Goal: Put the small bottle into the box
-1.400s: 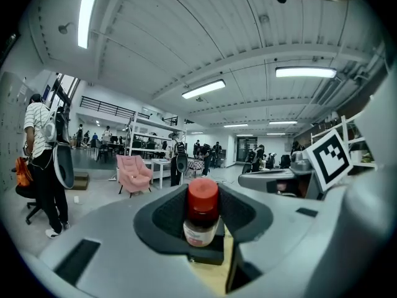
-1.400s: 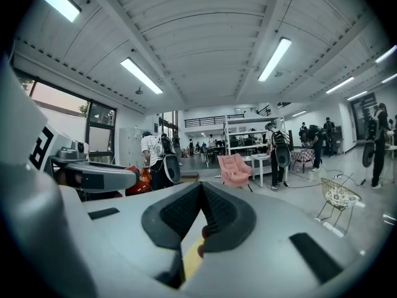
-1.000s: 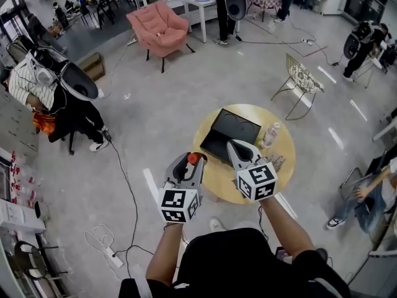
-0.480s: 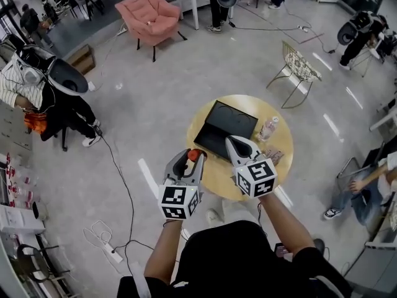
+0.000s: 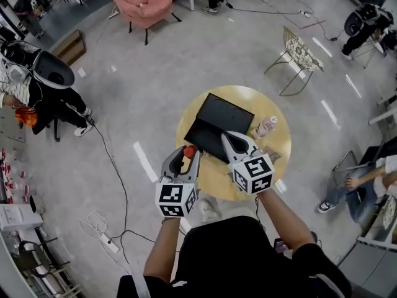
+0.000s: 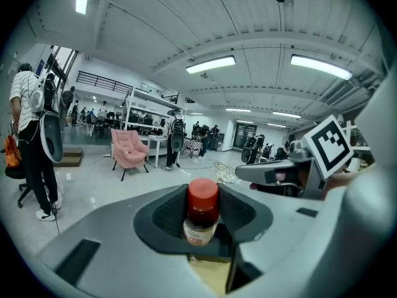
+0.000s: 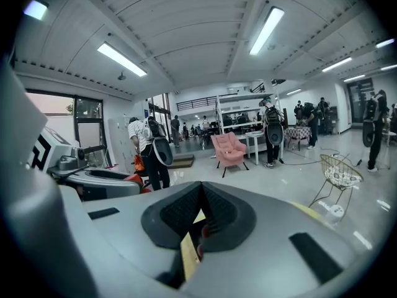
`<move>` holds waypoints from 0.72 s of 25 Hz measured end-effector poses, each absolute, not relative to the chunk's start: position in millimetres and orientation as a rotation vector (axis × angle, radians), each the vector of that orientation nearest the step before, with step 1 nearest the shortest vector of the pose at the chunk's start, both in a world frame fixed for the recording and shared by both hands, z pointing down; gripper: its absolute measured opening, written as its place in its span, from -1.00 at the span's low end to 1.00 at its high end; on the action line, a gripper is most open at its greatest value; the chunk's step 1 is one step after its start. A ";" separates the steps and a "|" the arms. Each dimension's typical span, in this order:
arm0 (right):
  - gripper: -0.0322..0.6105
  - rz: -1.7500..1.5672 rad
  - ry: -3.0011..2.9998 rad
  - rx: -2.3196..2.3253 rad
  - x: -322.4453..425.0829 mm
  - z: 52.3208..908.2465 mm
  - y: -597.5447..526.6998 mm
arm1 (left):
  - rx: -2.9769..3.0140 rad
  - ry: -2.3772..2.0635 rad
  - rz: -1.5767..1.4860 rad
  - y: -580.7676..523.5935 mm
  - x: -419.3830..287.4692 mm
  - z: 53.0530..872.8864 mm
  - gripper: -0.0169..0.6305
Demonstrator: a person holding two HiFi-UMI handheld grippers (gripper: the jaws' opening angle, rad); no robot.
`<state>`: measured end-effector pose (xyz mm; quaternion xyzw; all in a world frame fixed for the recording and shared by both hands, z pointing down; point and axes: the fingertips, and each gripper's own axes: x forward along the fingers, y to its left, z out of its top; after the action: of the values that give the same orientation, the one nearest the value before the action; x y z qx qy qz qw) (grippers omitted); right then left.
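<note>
Small bottle – red cap, round body – sits between pads of left gripper, pinched low on its body, cap sticking up. It hangs over near left edge of table, close to black box, not in it yet. Right gripper has jaws together, nothing in them. Bottle looks light, hard and smooth – could slip. Best to hold middle of body, not cap, and squeeze gently.
</note>
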<state>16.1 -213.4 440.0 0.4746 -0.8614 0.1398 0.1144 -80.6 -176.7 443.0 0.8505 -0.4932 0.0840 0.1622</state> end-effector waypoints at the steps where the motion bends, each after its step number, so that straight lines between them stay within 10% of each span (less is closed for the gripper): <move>1: -0.90 0.421 -2.521 1.381 16.9 444.5 -218.3 | 2.417 -1.408 0.249 -180.9 -79.8 448.4 -0.49; 18: -0.90 0.576 -2.444 1.243 16.2 519.5 -271.2 | 2.308 -1.426 0.363 -242.8 -73.1 532.4 -0.49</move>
<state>16.2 -271.2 519.5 0.4372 -0.8598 0.2027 0.1691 -73.1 -242.8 532.4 0.8260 -0.5104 0.1299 0.2007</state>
